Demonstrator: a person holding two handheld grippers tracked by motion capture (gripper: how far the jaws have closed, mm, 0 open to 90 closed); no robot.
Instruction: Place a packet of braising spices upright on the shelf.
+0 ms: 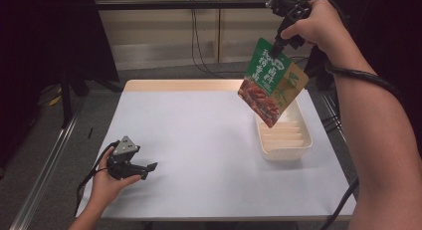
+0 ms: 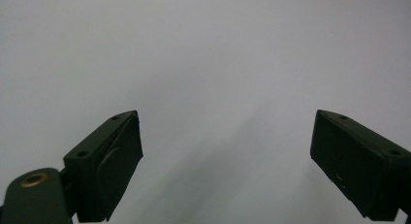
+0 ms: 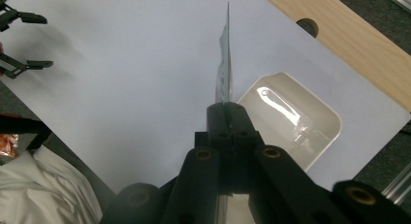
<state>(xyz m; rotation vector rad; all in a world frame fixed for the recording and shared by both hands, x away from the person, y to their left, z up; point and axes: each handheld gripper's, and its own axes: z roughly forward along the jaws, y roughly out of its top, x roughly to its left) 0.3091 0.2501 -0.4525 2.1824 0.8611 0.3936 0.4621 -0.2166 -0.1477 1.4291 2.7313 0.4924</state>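
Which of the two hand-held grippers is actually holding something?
The right hand-held gripper, raised above the white tray: its jaws pinch the top edge of a green food pouch. The left hand-held gripper rests low over the table, jaws apart, empty.

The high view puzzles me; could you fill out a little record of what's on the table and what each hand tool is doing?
Table: white top, wooden far edge
Tray: white, ribbed, nothing visible inside, right side of table
Pouch: green food packet, hanging in the air above the tray
Right gripper: raised, clamped on the pouch's top edge
Left gripper: low over the table, jaws apart, holding nothing
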